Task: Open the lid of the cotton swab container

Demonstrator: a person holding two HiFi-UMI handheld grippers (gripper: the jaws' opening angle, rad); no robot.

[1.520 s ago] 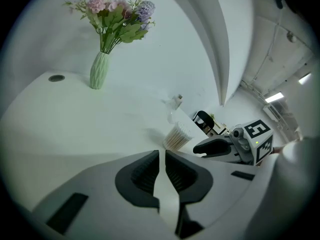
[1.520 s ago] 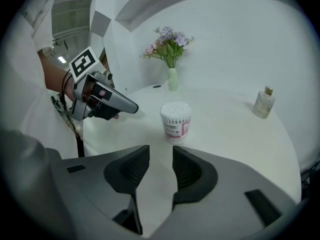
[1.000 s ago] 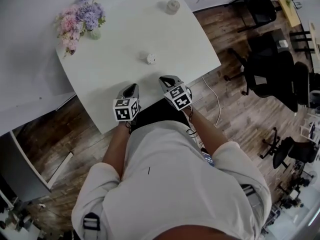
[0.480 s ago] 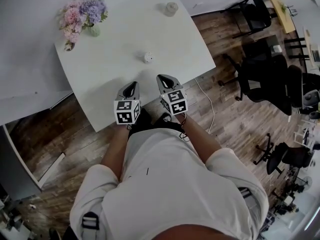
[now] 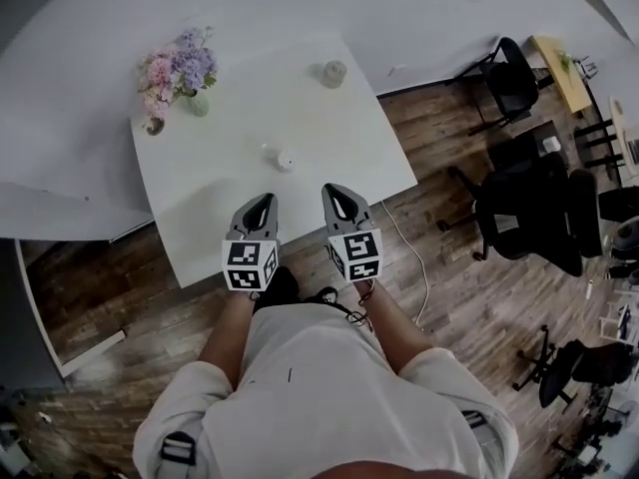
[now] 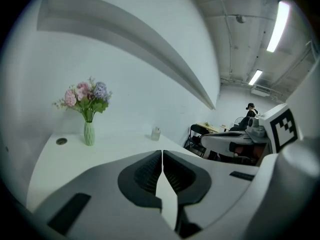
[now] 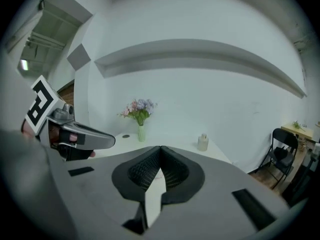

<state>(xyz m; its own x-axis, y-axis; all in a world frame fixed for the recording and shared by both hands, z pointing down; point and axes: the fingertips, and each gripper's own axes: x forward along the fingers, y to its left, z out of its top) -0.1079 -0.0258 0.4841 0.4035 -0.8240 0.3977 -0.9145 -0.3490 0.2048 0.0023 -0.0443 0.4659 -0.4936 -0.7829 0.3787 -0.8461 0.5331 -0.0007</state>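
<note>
A small round white container (image 5: 285, 160) stands near the middle of the white table (image 5: 349, 138), with a tiny clear piece beside it on its left. Both grippers hover over the table's near edge, side by side and pointing at the container, well short of it. My left gripper (image 5: 262, 201) is shut with nothing in it, its ribbed pads meeting in the left gripper view (image 6: 162, 152). The right gripper (image 5: 335, 191) is shut and empty too (image 7: 160, 148). In both gripper views the jaws hide the container.
A vase of pink and purple flowers (image 5: 180, 73) stands at the table's far left corner, with a small dark disc (image 6: 61, 141) beside it. A pale bottle (image 5: 333, 72) sits at the far right corner. Black office chairs (image 5: 529, 208) stand on the wooden floor to the right.
The head view has pulled back, so the table looks smaller and farther off. Both grippers stay shut and side by side at the near edge.
</note>
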